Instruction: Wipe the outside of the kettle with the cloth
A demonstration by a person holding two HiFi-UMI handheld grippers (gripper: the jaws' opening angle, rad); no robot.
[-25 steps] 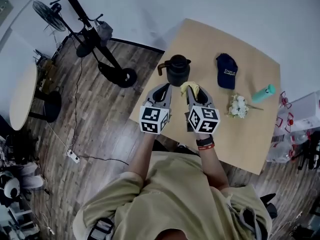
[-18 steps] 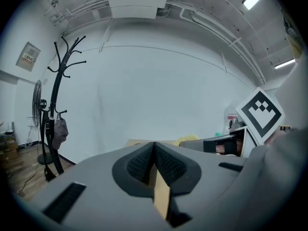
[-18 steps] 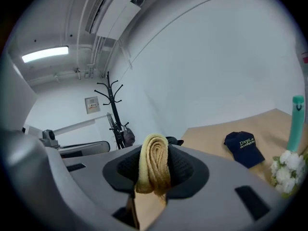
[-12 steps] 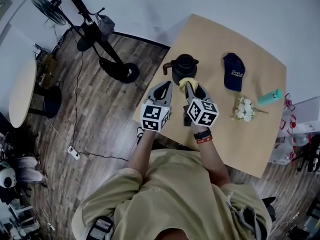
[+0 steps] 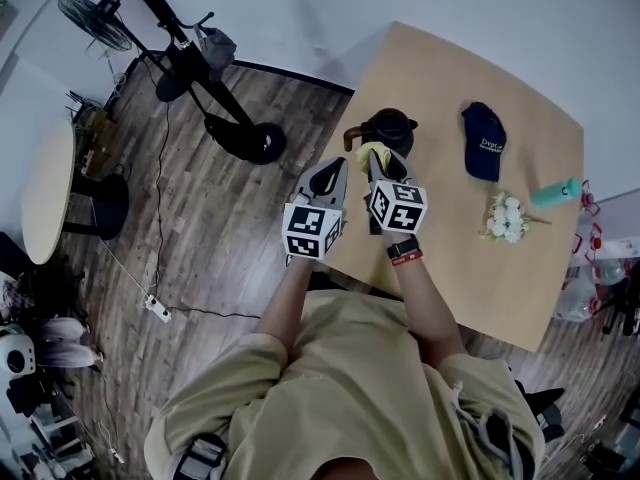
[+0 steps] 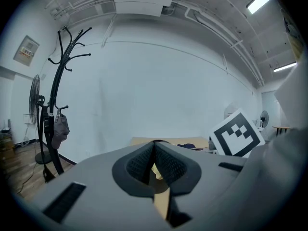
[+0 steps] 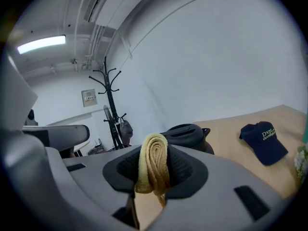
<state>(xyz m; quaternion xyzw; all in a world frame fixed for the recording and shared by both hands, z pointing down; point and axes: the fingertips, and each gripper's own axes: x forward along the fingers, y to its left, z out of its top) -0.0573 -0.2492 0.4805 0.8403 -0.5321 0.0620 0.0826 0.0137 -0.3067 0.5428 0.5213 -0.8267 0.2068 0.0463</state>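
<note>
right gripper (image 5: 381, 164), in our head view, pinches the yellow cloth (image 5: 371, 152) just beside the kettle (image 5: 392, 128). left gripper view: left gripper (image 6: 154, 154) jaws pressed together, empty. right gripper view: we should lay the cloth's fold flat against the kettle wall.

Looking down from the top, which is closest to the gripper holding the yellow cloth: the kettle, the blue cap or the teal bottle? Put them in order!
From the right gripper, which holds the cloth, in the head view:
1. Kettle: right in front of it.
2. Cap: farther off to the right.
3. Bottle: farthest, at the far right.
</note>
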